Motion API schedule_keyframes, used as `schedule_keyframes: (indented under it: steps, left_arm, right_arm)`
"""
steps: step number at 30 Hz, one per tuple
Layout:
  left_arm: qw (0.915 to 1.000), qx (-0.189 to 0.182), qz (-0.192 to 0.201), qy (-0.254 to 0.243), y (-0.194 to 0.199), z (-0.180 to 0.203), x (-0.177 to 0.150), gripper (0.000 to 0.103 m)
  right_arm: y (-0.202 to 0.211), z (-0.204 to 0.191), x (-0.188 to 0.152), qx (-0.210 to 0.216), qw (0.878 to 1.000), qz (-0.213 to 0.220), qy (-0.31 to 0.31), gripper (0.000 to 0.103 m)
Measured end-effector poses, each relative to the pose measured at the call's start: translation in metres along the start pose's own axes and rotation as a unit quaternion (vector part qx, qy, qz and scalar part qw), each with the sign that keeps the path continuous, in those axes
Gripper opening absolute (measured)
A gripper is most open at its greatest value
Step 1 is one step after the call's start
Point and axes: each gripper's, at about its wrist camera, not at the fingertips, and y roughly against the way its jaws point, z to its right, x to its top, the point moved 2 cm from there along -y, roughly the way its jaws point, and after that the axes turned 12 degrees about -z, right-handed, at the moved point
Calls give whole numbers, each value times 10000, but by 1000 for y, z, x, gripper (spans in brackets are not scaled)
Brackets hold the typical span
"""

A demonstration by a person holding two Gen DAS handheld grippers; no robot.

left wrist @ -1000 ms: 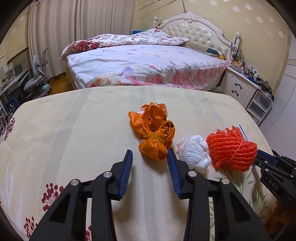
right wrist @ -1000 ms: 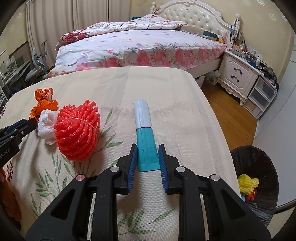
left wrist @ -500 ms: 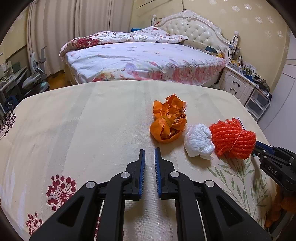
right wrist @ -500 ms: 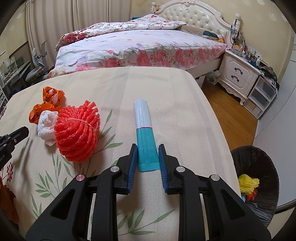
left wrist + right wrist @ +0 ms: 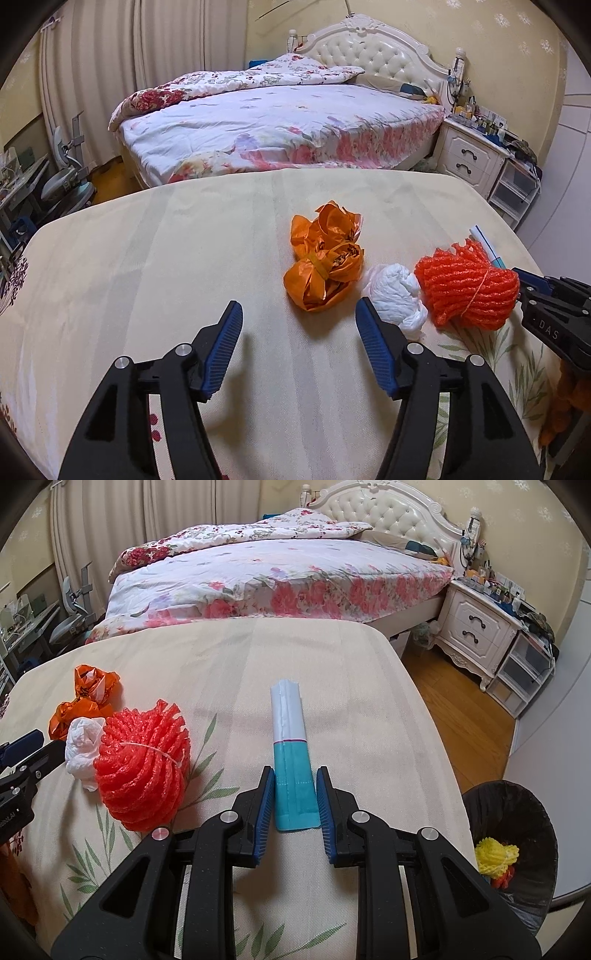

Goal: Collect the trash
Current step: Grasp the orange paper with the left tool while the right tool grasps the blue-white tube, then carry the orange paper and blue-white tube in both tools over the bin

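The left gripper (image 5: 299, 326) has just been opening — nothing between its jaws, the orange bag (image 5: 325, 267) lying just ahead on the mattress (image 5: 147, 258), likely the next pick; the right gripper (image 5: 295, 794) straddles the teal-and-white packet (image 5: 291, 757) narrowly, whose long axis points away toward the bed; whether the pads press on it I cannot tell.

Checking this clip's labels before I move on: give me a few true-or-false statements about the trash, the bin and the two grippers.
1. The left gripper holds the orange bag. False: its jaws stand open, just widened, with nothing between them.
2. The right gripper straddles the teal-and-white packet. True.
3. The black bin is empty. False: yellow foam netting lies inside.
4. The white wad sits between the orange bag and the red foam netting. True.
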Motion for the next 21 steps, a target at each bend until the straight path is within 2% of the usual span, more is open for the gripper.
schedule_keyframes:
  steps: [10, 13, 17, 21]
  left_arm:
    - [9999, -25, -25, -164, -10, 6, 14, 66]
    - [9996, -157, -123, -220, -14, 7, 15, 45]
    - [9993, -294, -109, -214, -14, 6, 16, 44]
    - [9994, -281, -85, -157, -12, 3, 13, 44]
  right_arm:
    - [0, 1, 1, -1, 10000, -1, 2, 23]
    - [0, 1, 2, -10, 10000, 0, 7, 23]
    - [-1, 1, 2, -12, 10000, 1, 8, 23]
    - [-1, 1, 2, -13, 10000, 2, 9, 23]
